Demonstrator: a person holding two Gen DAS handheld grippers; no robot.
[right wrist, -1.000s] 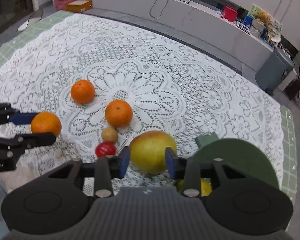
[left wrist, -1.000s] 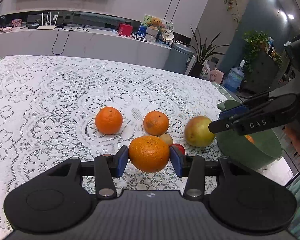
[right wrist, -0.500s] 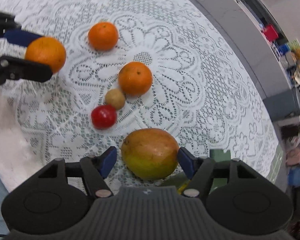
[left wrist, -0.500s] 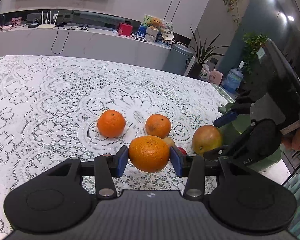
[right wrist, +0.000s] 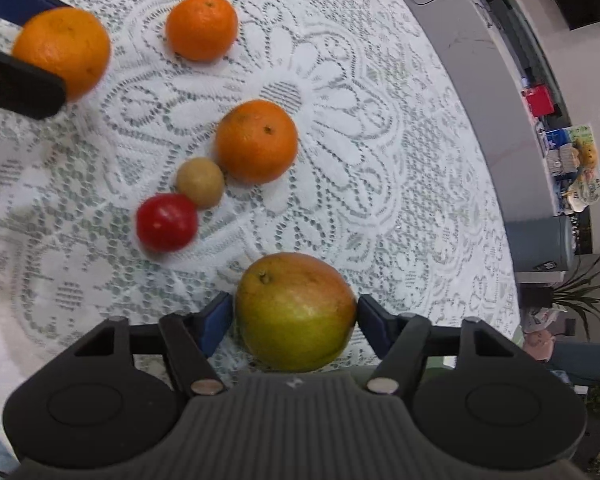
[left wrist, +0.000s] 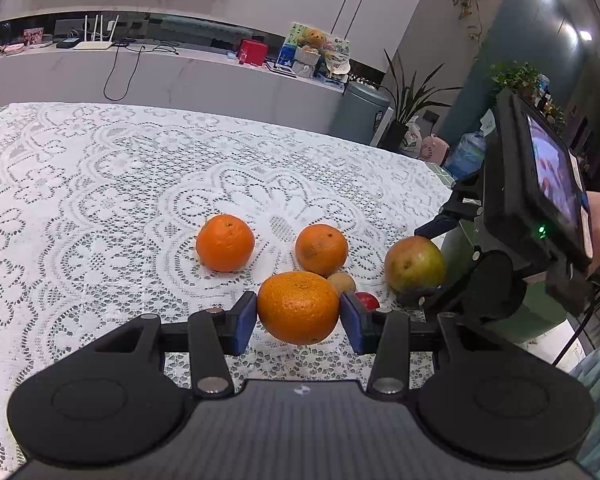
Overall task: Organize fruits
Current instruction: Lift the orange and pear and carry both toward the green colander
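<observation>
Item: green-red apple, resting on the lace-covered worktop, near right. Your right gripper straddles it; its fingers have just been closing, pads at its flanks. Your left gripper pinches an orange. Next, probably: firm the squeeze, lift, carry to the green bowl.

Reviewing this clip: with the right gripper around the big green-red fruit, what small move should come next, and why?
Probably finish closing the right gripper: its jaws have just been narrowing around the large green-red fruit on the lace tablecloth, one pad near contact, the other still showing a gap. The left gripper already holds a large orange.
</observation>
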